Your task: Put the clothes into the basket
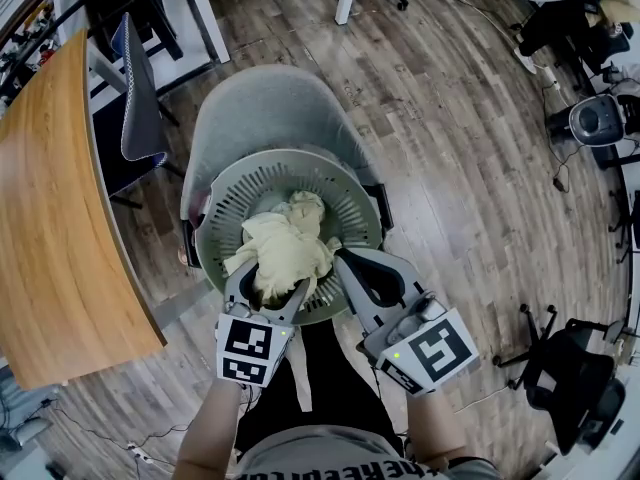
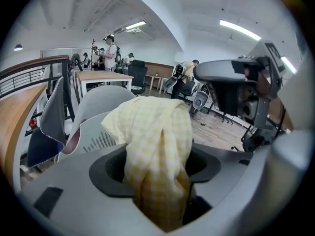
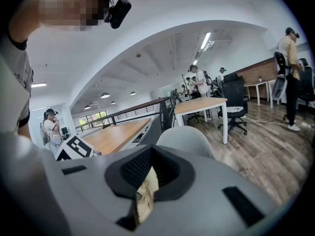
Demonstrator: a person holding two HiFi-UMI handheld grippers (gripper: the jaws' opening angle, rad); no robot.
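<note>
Left tongs (image 1: 268,280) spread wide, yellow cloth (image 1: 285,243) lying loose between them, heaped just ahead inside basket (image 1: 235,193) on chair (image 1: 260,108). Right tongs (image 1: 345,263) closed, pinching cloth's near edge. Left nearer bulk.

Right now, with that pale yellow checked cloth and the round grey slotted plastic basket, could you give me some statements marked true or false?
1. The yellow cloth lies in the basket. True.
2. The basket stands on a red stool. False: it sits on the grey moulded chair.
3. The right gripper is shut on a bit of the yellow cloth. True.
4. The left gripper is shut with nothing between its jaws. False: its jaws stand apart, with the yellow cloth between them.
</note>
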